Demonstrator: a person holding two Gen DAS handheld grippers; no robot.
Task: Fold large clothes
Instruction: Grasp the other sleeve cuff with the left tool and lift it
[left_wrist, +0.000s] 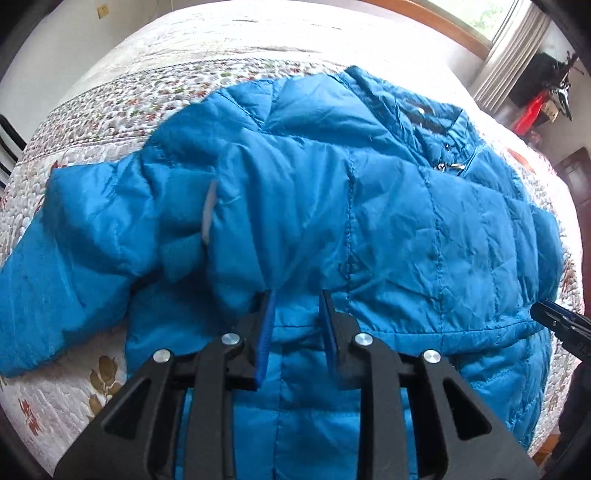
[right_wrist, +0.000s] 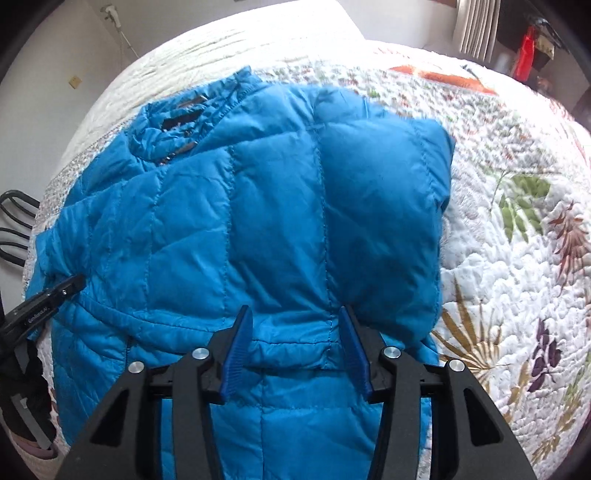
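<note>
A bright blue quilted puffer jacket (left_wrist: 369, 203) lies spread on a floral bedspread (left_wrist: 92, 387), collar and zip (left_wrist: 439, 122) at the far side. One sleeve (left_wrist: 74, 258) stretches out to the left. In the right wrist view the other sleeve (right_wrist: 380, 206) is folded in over the jacket's body (right_wrist: 240, 203). My left gripper (left_wrist: 298, 295) points down at the lower body, its jaws apart, with fabric in the gap but not pinched. My right gripper (right_wrist: 295, 314) stands open over a folded hem edge. Each gripper shows at the other view's edge: the right gripper (left_wrist: 550, 314) and the left gripper (right_wrist: 70, 284).
The quilted bedspread (right_wrist: 517, 258) extends wide to the right of the jacket. A window with a pleated curtain (left_wrist: 513, 48) and a red object (left_wrist: 532, 110) are at the far right. A black metal frame (right_wrist: 14, 221) stands beside the bed on the left.
</note>
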